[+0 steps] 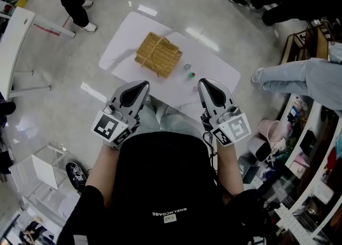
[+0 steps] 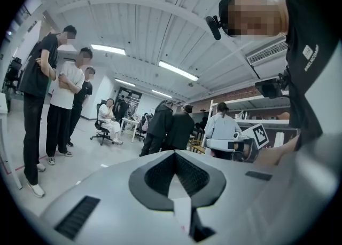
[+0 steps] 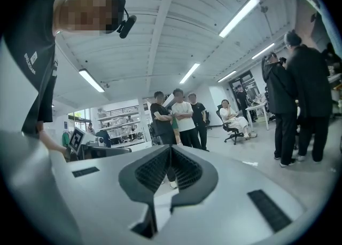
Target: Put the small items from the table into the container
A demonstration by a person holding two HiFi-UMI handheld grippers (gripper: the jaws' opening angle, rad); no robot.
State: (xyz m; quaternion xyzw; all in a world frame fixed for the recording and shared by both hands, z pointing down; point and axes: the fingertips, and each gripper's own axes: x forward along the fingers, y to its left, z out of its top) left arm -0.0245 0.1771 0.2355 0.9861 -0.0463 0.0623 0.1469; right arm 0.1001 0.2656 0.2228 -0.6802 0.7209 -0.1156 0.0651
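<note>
Nearest me, the left gripper [image 1: 143,85] and the right gripper [image 1: 203,83] hang roughly level at the near edge of the white tabletop [image 1: 214,61], neither over any item. In the left gripper view the jaws meet at their tips with nothing between them. The right gripper view shows the same: jaws together and empty. Both views look out across the room at bystanders, not down at the work. Just beyond the right gripper lie the small items [image 1: 191,74]: a pale one, a red-and-green one and a faint pinkish one, close together. I cannot identify them further. Beyond them, to the left, sits the woven container [image 1: 143,57], near the items but not touching them. Judgement: no pick has begun. To do it well, I would open the right jaws before descending, tip that gripper down over the nearest item, close on one piece only, and carry it across to the container, keeping the left gripper clear.
</note>
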